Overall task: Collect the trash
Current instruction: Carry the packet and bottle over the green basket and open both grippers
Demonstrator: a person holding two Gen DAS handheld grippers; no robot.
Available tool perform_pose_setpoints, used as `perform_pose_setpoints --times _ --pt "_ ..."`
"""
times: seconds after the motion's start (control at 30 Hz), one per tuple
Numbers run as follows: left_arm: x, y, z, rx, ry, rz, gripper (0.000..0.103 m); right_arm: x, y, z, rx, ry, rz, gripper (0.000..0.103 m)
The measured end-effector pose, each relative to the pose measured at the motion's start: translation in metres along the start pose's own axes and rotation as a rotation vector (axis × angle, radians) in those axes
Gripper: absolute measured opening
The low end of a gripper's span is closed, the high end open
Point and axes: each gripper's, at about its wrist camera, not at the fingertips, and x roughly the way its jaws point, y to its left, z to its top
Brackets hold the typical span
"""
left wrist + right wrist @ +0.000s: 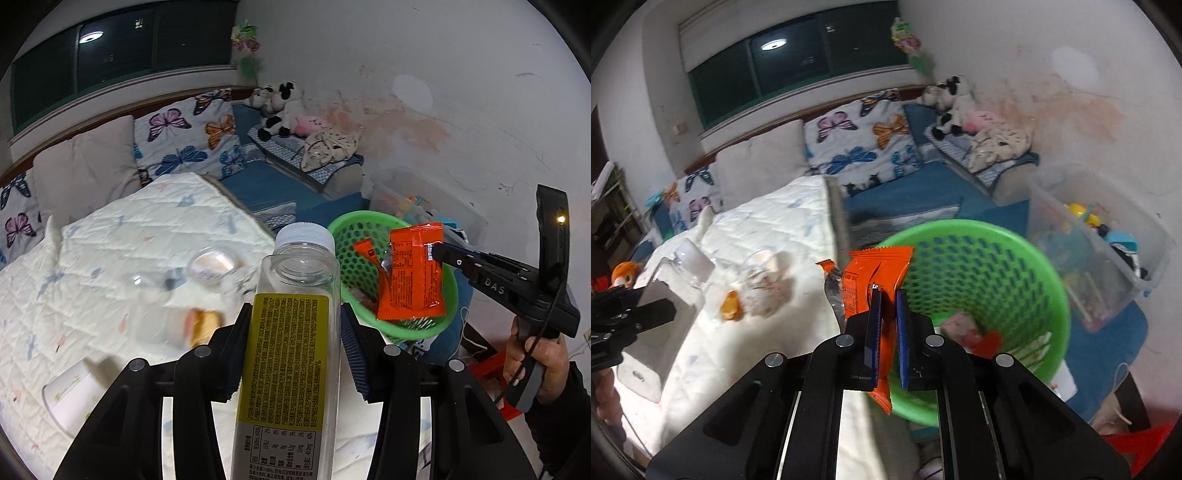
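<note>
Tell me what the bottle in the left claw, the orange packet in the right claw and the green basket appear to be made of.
Bottle: clear, glossy plastic by the look; you see through its walls, with a ribbed pale cap and a yellow printed label.
Orange packet: thin printed film, probably foil-lined plastic; crimped edges, and silvery material shows beside it.
Green basket: moulded plastic, smooth rim, walls perforated with regular holes.

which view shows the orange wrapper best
The left wrist view: the orange wrapper hangs flat-on, whole, over the green basket. The right wrist view shows it edge-on, partly hidden in the right gripper.
</note>
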Motion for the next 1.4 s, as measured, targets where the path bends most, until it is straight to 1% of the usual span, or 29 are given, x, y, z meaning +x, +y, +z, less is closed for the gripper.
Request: perform_pose_setpoints --times 0.13,0.17,0.33,0.4,0.43,0.47,0.53,0.6,0.67,0.77,0.83,0.97,1.3,1.37,1.4 --pt "0.015 -0.019 0.015 0.025 0.008 -0.016 0.046 0.008 -0.027 0.001 0.029 0.008 -0.035 0.01" --pt "0.018 -0.023 0.018 0.029 0.011 -0.021 0.046 0.01 -0.032 0.001 0.034 0.013 -0.04 0.012" --pt "0.039 -0.045 0.034 0.051 0.025 -0.045 0.046 0.02 -0.06 -0.003 0.081 0.046 -0.044 0.014" --pt "0.046 -0.054 0.039 0.059 0.029 -0.053 0.046 0.02 -0.069 -0.007 0.101 0.052 -0.042 0.021" --pt "0.052 -0.06 0.043 0.067 0.032 -0.055 0.046 0.019 -0.073 -0.008 0.105 0.052 -0.045 0.033" --pt "0.056 -0.064 0.045 0.07 0.037 -0.058 0.046 0.017 -0.077 -0.009 0.11 0.048 -0.05 0.043" --pt "0.067 -0.073 0.05 0.076 0.052 -0.066 0.046 0.016 -0.085 -0.011 0.119 0.044 -0.056 0.044" --pt "0.08 -0.084 0.053 0.085 0.067 -0.071 0.046 0.014 -0.093 -0.014 0.132 0.046 -0.052 0.048" --pt "0.091 -0.091 0.056 0.087 0.084 -0.077 0.046 0.009 -0.1 -0.017 0.142 0.038 -0.055 0.057" --pt "0.107 -0.1 0.058 0.088 0.109 -0.085 0.046 0.003 -0.108 -0.02 0.154 0.029 -0.057 0.066" --pt "0.116 -0.105 0.057 0.089 0.122 -0.083 0.046 0.0 -0.111 -0.023 0.158 0.026 -0.057 0.067" --pt "0.134 -0.112 0.057 0.084 0.154 -0.09 0.046 -0.004 -0.118 -0.029 0.162 0.022 -0.064 0.073" --pt "0.17 -0.129 0.056 0.1 0.217 -0.088 0.046 -0.007 -0.129 -0.04 0.187 0.022 -0.073 0.075" --pt "0.173 -0.13 0.056 0.092 0.222 -0.09 0.049 -0.008 -0.131 -0.042 0.192 0.024 -0.074 0.075" --pt "0.172 -0.131 0.056 0.09 0.215 -0.095 0.054 -0.009 -0.131 -0.043 0.192 0.025 -0.073 0.075"
